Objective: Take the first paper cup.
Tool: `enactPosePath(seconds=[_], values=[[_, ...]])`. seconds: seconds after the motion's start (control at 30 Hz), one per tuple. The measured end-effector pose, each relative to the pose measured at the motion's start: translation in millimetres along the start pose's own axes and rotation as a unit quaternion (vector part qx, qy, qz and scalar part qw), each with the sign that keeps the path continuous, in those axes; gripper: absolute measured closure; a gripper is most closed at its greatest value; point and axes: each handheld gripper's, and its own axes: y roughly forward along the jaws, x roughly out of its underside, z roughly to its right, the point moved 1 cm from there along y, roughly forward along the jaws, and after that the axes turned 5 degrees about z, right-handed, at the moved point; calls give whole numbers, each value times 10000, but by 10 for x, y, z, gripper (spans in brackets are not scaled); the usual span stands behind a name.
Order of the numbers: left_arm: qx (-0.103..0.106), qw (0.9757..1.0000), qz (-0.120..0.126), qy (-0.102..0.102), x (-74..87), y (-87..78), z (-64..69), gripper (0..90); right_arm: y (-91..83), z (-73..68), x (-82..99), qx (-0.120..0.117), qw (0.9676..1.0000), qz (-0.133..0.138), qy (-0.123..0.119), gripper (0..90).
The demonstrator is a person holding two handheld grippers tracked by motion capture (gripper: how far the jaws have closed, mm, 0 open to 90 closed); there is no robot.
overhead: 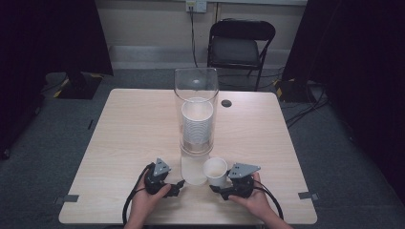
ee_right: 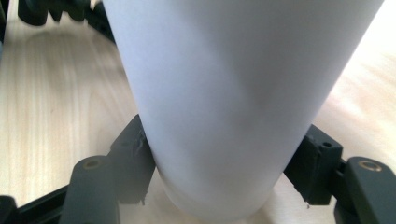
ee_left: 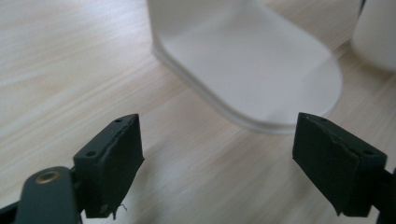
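Note:
A clear tube dispenser (overhead: 196,109) stands upright mid-table with a stack of white paper cups (overhead: 197,125) inside. Its white base (overhead: 193,169) reaches toward the front edge. Just right of the base stands a single white paper cup (overhead: 216,171), upright with its mouth up. My right gripper (overhead: 216,188) is shut on it low down; in the right gripper view both jaws press the cup's (ee_right: 229,93) sides. To the left of the base, my left gripper (overhead: 180,185) is open. Its jaws (ee_left: 217,154) stand wide apart over bare wood, facing the base's rounded front (ee_left: 261,70).
The light wooden table (overhead: 133,129) has a dark round grommet (overhead: 226,103) behind the dispenser and grey tape marks at its front corners (overhead: 70,198). A black folding chair (overhead: 241,45) stands beyond the far edge. Dark curtains hang on both sides.

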Motion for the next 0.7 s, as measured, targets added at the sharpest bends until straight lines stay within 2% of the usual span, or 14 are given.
enactPosePath(seconds=[0.1,0.13,0.17,0.23,0.33,0.4,0.43,0.47,0.53,0.57,0.6,0.67,0.7], values=[[83,9999,84,97,-70,-11,92,161,30,-73,-21,-140,9998,76,-95,329],[106,9998,155,66,-86,-8,127,162,57,-122,-31,-205,9996,60,-162,328],[119,9997,150,137,-101,-15,138,162,57,-122,-31,-205,9996,60,-162,328],[151,9995,230,145,-132,-23,189,162,88,-161,-24,-293,9994,-11,-186,326],[183,9990,375,158,-162,-40,240,162,122,-217,-19,-286,9985,-122,-458,323],[257,9986,439,167,-174,-39,271,161,124,-233,-17,-333,9983,-148,-465,316],[295,9984,439,190,-178,-33,285,162,128,-238,-13,-381,9980,-254,-436,306],[308,9983,425,254,-184,-25,307,163,120,-239,-5,-277,9979,-265,-525,287],[298,9980,331,446,-189,-8,353,163,107,-225,3,-251,9983,-288,-448,238],[345,9979,340,423,-187,6,379,163,107,-225,3,-251,9983,-288,-448,238],[365,9976,322,490,-186,14,386,164,97,-216,7,-206,9985,-290,-407,233],[348,9976,226,554,-176,24,390,165,61,-196,19,-31,9987,-264,-442,292],[315,9972,126,668,-168,21,372,165,43,-186,19,-30,9986,-260,-455,295]])
